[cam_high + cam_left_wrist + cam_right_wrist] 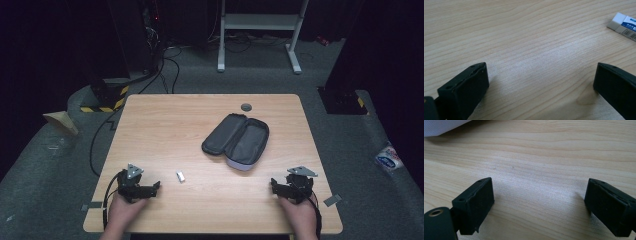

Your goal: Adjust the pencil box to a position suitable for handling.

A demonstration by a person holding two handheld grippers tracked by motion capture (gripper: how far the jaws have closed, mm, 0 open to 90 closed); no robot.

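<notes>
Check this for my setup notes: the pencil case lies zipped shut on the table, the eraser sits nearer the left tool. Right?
Not quite: the pencil case lies unzipped and open, as the high view shows. The eraser does sit nearer the left tool.

Eraser [624,26], lying on the table [524,37]: the sleeve carries a blue band with white print and a row of barcode-like lines beside it. The characters are too small and cropped to read. No other legible text appears.
</notes>
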